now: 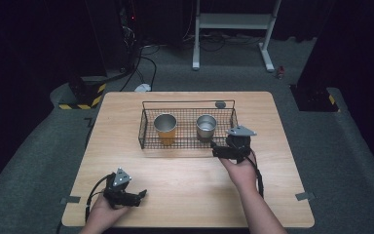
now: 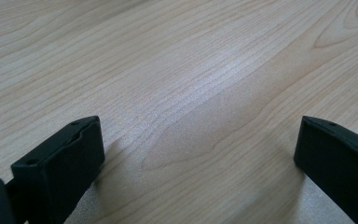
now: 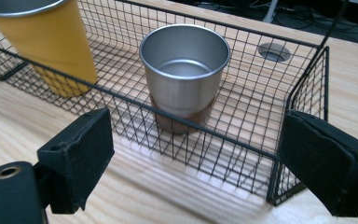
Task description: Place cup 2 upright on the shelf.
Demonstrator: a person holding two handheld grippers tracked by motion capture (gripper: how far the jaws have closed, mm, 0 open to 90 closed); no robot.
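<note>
Steel, bare and shiny, the silver cup (image 3: pixel 184 70) stands upright in the right half of the wire basket (image 3: pixel 242 140), well apart from the yellow cup (image 3: pixel 46 42) at its left. Our right tool (image 3: pixel 191 154) hovers just outside the near wall, jaws apart and empty. We judge it best to rise over the wire, then straddle the rim squarely. Our left tool (image 2: pixel 200 154) rests open over the table (image 2: pixel 177 70).

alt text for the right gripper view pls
A silver cup stands upright in a black wire basket on a wooden table, just beyond the open right claw. A yellow cup stands in the basket's far left.
</note>
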